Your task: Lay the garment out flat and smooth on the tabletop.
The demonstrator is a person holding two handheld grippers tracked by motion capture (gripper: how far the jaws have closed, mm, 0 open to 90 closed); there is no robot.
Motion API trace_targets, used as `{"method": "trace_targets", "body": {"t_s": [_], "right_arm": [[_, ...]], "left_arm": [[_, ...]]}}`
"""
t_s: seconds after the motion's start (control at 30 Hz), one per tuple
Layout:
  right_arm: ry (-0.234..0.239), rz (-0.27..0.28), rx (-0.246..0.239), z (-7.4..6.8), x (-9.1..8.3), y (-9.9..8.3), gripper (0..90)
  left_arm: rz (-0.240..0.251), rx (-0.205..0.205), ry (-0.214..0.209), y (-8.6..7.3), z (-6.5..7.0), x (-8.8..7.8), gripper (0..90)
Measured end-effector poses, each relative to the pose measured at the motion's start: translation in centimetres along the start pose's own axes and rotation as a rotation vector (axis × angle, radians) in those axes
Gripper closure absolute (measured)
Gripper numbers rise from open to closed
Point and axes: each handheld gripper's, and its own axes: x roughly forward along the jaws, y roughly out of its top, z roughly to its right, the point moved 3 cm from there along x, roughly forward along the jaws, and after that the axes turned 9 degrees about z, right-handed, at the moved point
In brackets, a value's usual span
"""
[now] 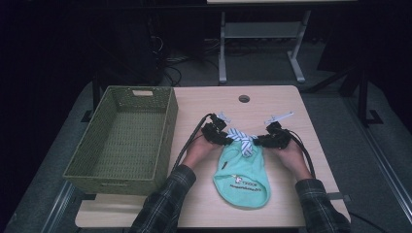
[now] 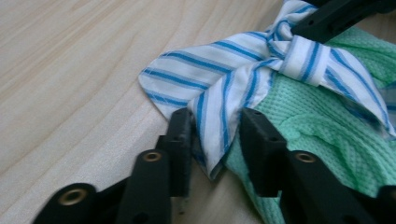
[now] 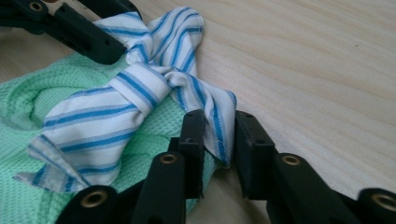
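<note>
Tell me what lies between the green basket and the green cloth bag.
High view: the left claw and its hand on bare table, between basket and bag.

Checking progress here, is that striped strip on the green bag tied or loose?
Tied: the striped strip is knotted at the top of the green bag, its two tails sticking out.
</note>
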Motion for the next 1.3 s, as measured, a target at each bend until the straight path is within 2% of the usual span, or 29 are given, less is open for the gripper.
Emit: {"method": "trace_targets", "body": {"t_s": [0.2, 0.23, 0.33, 0.37, 0.4, 0.5, 0.53, 0.57, 0.63, 0.67, 0.8, 0.87, 1.0, 1.1, 1.3], "right_arm": [[0.007, -0.004, -0.015, -0.2, 0.0, 0.0, 83.6], [0.004, -0.006, -0.016, -0.3, 0.0, 0.1, 84.2], [-0.016, -0.011, -0.043, -0.6, 0.0, 0.3, 84.8], [-0.031, 0.002, -0.060, -0.7, -0.3, 0.7, 85.0], [-0.031, 0.002, -0.060, -0.7, -0.3, 0.7, 85.0], [-0.030, 0.057, -0.057, -0.7, -1.2, 1.4, 85.0], [-0.026, 0.060, -0.047, -0.8, -1.5, 1.7, 85.0], [-0.026, 0.082, -0.060, -0.9, -2.1, 2.5, 85.1], [-0.027, 0.090, -0.064, -1.0, -2.4, 2.9, 85.1], [-0.034, 0.111, -0.080, -1.1, -2.7, 3.2, 85.2], [-0.031, 0.134, -0.097, -1.3, -3.5, 4.6, 85.3], [-0.022, 0.157, -0.092, -1.4, -4.0, 5.1, 85.4], [-0.039, 0.217, -0.133, -1.7, -5.2, 6.6, 85.6], [-0.046, 0.214, -0.147, -2.1, -5.4, 6.8, 85.4], [-0.032, 0.242, -0.176, -3.0, -5.5, 5.1, 84.7]], "left_arm": [[-0.006, 0.001, -0.017, 0.0, 0.1, 0.0, 82.4], [0.003, -0.007, -0.011, 0.1, 0.2, 0.0, 83.3], [0.005, 0.009, -0.001, 0.3, 0.3, -0.4, 84.1], [0.028, 0.021, 0.006, 0.8, 0.4, -1.0, 84.3], [0.028, 0.021, 0.006, 0.8, 0.4, -1.0, 84.3], [0.084, 0.022, 0.011, 1.8, 0.3, -2.3, 84.3], [0.097, 0.036, 0.016, 2.1, 0.3, -2.8, 84.4], [0.109, 0.049, 0.025, 2.4, 0.4, -3.2, 84.7], [0.127, 0.072, 0.040, 3.0, 0.5, -4.0, 84.8], [0.142, 0.076, 0.045, 3.3, 0.5, -4.4, 84.9], [0.184, 0.107, 0.073, 4.3, 0.7, -5.8, 85.1], [0.209, 0.120, 0.087, 4.7, 0.7, -6.6, 85.1], [0.245, 0.143, 0.108, 5.8, 0.9, -7.8, 85.2], [0.248, 0.166, 0.125, 5.6, 1.5, -8.0, 85.0], [0.271, 0.176, 0.128, 4.0, 3.1, -8.2, 83.6]]}}
